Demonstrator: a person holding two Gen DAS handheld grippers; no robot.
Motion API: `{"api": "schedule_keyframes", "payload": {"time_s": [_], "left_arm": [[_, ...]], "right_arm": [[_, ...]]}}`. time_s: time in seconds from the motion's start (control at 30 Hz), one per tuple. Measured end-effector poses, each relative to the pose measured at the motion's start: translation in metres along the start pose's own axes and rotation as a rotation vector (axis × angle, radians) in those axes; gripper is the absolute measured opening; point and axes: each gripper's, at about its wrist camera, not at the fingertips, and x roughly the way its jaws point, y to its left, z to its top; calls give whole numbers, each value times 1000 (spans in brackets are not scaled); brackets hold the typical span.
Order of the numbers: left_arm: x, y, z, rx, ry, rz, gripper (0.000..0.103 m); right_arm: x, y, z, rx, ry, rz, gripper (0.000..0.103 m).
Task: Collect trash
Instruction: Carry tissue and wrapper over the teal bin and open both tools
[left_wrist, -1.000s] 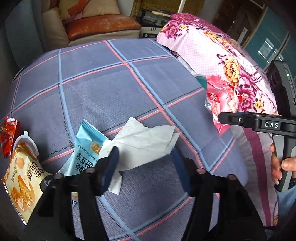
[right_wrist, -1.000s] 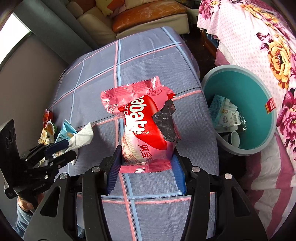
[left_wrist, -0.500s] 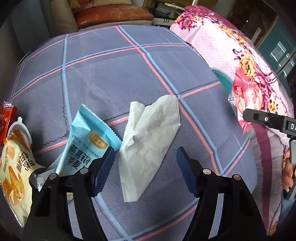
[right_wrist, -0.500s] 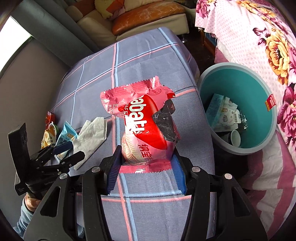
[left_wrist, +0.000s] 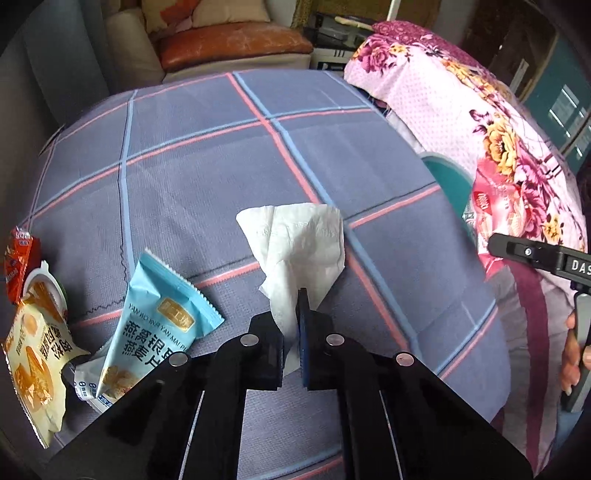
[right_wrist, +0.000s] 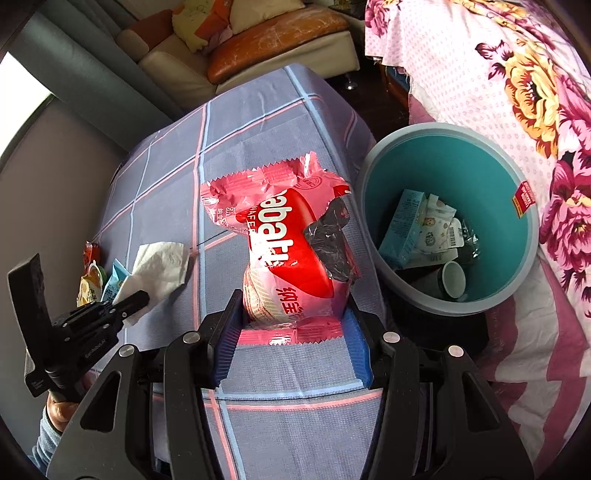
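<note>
Left wrist view.
- Left gripper (left_wrist: 295, 325): lower centre of frame. Its jaws have just been closing and now pinch the near end of the white tissue (left_wrist: 301, 242), which fans out above them toward mid-frame over the checked cloth (left_wrist: 184, 177).
- Blue snack packet (left_wrist: 155, 328): lower left, flat on the cloth, just beside the gripper and apart from the tissue.
- Yellow packet (left_wrist: 35, 363) and small red packet (left_wrist: 18, 260): far left edge, lying close together.
- Teal bin (left_wrist: 448, 175): only a sliver of rim at right of centre, beyond the cloth's edge.
- Right gripper: a black arm enters at the right edge, the pink wrapper visible behind it.

Right wrist view.
- Right gripper (right_wrist: 291, 321): lower centre, clamped on the lower end of the pink wafer wrapper (right_wrist: 288, 240), which stands up from the jaws into mid-frame.
- Teal bin (right_wrist: 532, 229): right of centre, mouth open, already holding cartons, paper and a cup. The wrapper sits left of the rim, not yet over the opening.
- Left gripper (right_wrist: 129, 299) with the tissue: lower left.

Handling note, as a judgement: the step is carrying both pieces to the bin. Bring the wrapper fully over the opening before letting go, since it is tall and light and could tip onto the rim. The tissue is held by one corner only; lift it gently so it does not tear or slip free.
</note>
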Motion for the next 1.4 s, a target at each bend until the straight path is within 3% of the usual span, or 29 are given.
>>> {"api": "schedule_keyframes", "payload": {"time_s": [0.3,0.63,1.17,1.27,1.33,1.4], "left_arm": [[-7,-75,49,104,-75,-45,7],[33,-167,83,193,-32,-157,7],[79,-220,94,263,47,-204,9],[83,-220,95,257,58,-196,28],[82,-218,95,247,37,-172,69],[76,-214,96,243,-3,-156,79]], "right_arm": [[-28,-50,27,63,-88,-41,49],[-58,-104,48,124,-152,-106,49],[-65,-148,52,163,-147,-141,49],[-67,-149,51,162,-147,-144,49],[-67,-149,51,162,-145,-142,49],[-67,-147,51,159,-144,-145,49]]}}
